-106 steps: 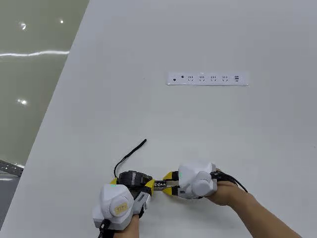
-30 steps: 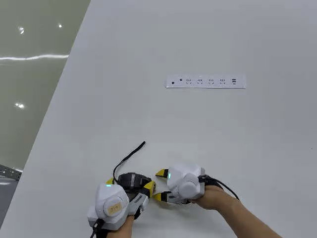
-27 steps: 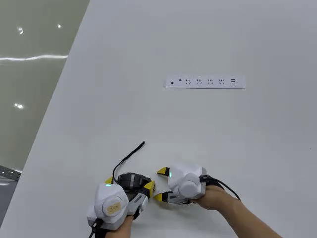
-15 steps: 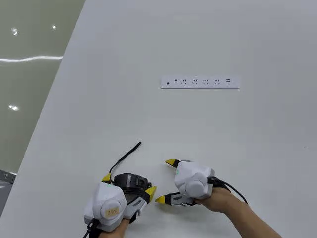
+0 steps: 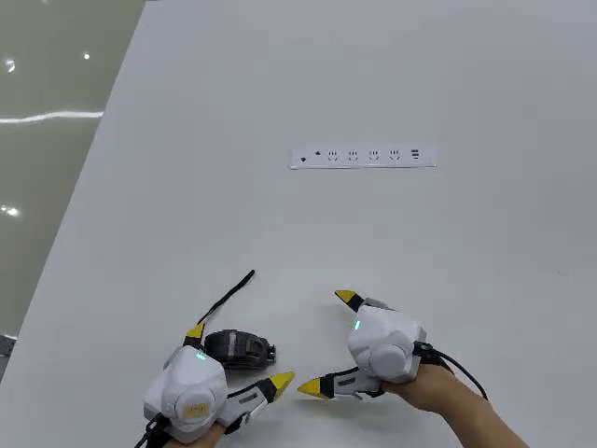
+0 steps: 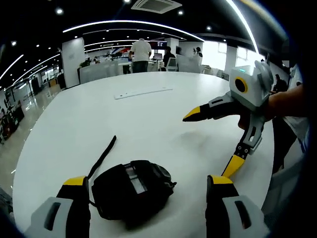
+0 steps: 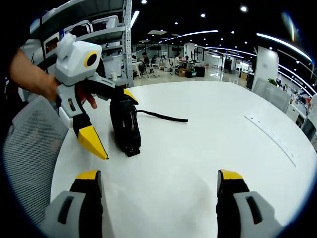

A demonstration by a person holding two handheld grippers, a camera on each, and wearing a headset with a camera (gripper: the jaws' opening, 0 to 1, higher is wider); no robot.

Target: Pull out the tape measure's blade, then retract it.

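Note:
The black tape measure lies on the white table, its blade wound in and its black wrist strap trailing away from it. My left gripper is open, with the case lying loose between its yellow fingertips. To the right, my right gripper is open too, holding nothing and standing apart from the case. In the left gripper view the right gripper comes in from the right. The right gripper view has the left gripper straddling the case.
A white power strip lies flat on the table farther out, also visible as the power strip. The table's left edge drops to a green floor. People and office desks stand far behind.
The right gripper let go of the blade's tip, opened and drew back to the right. The left gripper then opened off the case, which now rests on the table.

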